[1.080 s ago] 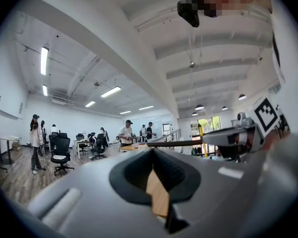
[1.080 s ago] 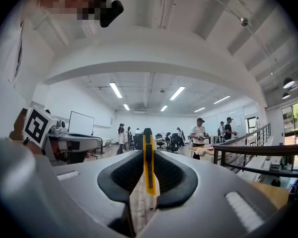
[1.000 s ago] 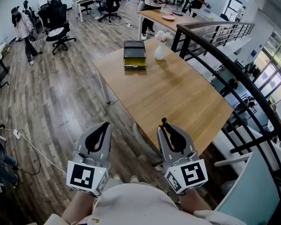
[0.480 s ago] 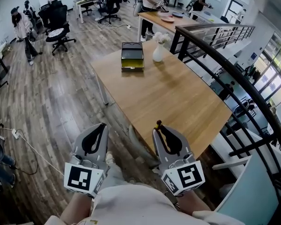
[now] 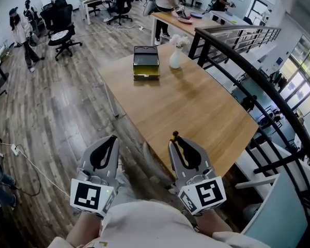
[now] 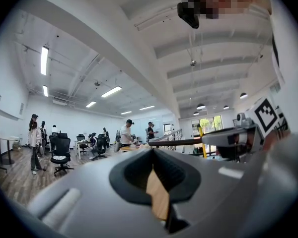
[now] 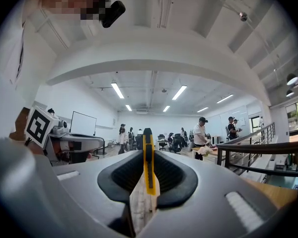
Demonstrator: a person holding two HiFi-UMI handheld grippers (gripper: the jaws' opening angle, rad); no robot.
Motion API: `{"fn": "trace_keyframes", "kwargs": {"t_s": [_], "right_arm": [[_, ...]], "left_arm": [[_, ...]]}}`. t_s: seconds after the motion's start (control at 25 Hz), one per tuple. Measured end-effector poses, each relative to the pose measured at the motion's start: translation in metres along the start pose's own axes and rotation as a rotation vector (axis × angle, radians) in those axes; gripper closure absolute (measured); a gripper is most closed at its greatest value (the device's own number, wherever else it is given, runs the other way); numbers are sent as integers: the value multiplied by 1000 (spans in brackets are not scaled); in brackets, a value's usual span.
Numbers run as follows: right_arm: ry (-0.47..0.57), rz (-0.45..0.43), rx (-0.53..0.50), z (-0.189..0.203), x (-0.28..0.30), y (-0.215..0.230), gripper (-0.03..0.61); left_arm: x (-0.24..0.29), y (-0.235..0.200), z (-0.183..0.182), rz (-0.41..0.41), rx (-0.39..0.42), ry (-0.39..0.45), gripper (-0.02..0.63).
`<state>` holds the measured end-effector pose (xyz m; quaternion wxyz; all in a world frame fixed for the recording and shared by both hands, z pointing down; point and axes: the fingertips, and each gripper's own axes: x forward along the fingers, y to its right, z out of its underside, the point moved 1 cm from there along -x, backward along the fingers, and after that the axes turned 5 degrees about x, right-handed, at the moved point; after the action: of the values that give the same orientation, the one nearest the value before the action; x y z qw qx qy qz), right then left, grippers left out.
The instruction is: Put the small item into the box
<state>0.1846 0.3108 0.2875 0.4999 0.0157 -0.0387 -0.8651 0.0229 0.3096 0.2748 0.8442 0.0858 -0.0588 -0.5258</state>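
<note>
As the person is standing short of the wooden table (image 5: 196, 107):
Cutter (image 7: 148, 157): slim, yellow and black, lying lengthwise along the right gripper's (image 5: 182, 144) clamping jaws, its tip poking forward past them.
Left gripper (image 6: 156, 182): ribbed jaws pressing together, holding nothing.
Box (image 5: 146, 62): dark, rectangular, sitting far ahead, beside a white vase (image 5: 175, 57).
Room: bare tabletop lying between; black railing (image 5: 237, 61) curving along the right.

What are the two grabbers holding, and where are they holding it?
The right gripper pinches a yellow utility knife by its body, and one end pokes out past the jaw tips. The left gripper holds nothing.
</note>
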Motion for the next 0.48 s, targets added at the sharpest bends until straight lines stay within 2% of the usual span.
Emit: {"fn": "trace_keyframes", "kwargs": {"t_s": [0.48], "right_arm": [[-14, 40, 24, 6, 100, 23, 512]], "left_arm": [[77, -73, 25, 38, -7, -15, 614]]}}
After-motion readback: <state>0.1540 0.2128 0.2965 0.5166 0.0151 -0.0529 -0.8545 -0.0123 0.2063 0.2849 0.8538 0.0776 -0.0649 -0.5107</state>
